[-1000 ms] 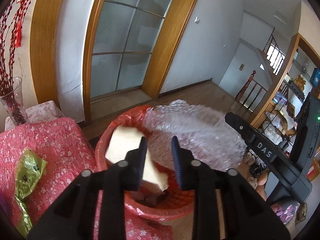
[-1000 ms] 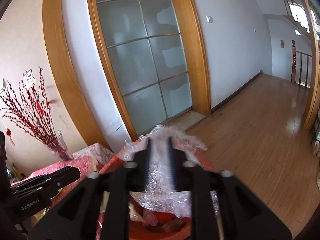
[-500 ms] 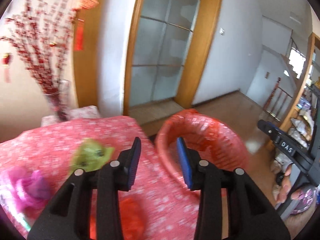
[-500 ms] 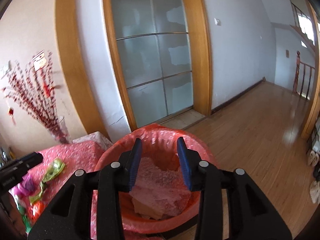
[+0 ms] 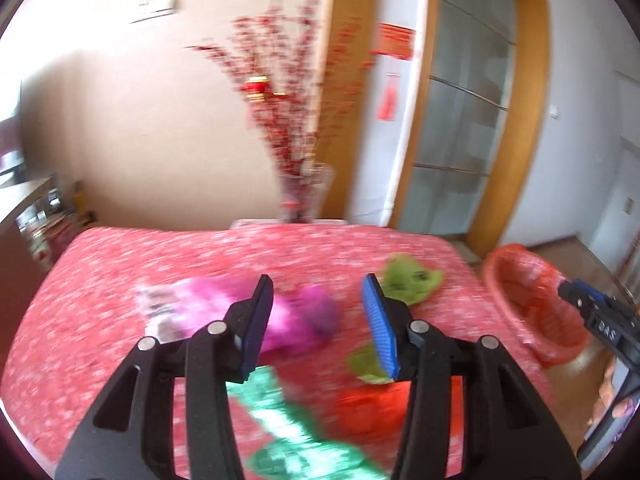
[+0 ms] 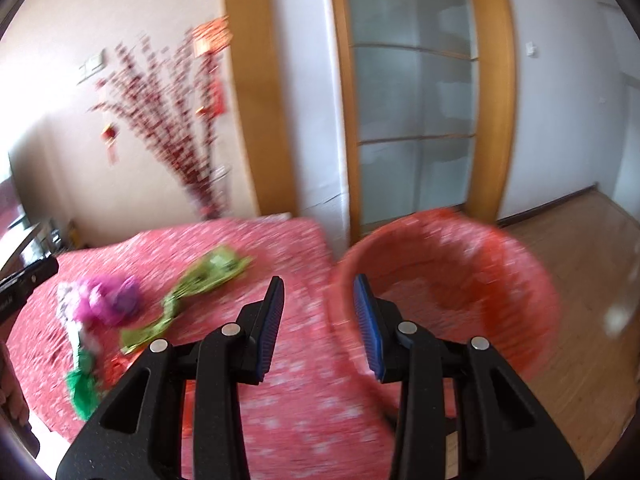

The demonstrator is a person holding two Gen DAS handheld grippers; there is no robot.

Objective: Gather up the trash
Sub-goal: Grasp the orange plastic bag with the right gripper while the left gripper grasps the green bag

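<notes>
Motion-blurred wrappers (image 5: 292,316) (green (image 5: 288,432) one cut off below)

I'm looking into a lived-in home, a family room by the look of it. A table (image 5: 120,264) wears a red flowered cloth, a glass vase (image 5: 306,192) of red blossom branches stands by the wall, red paper charms (image 5: 396,42) hang beside a wood-framed frosted glass door (image 6: 412,92), and the wooden floor (image 6: 592,280) shines.

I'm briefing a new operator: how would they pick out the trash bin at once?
Start from the table under the red flowered cloth. Just off its right edge, before the frosted glass door, stands the round basket. It alone is a deep open tub lined with a red bag.
</notes>
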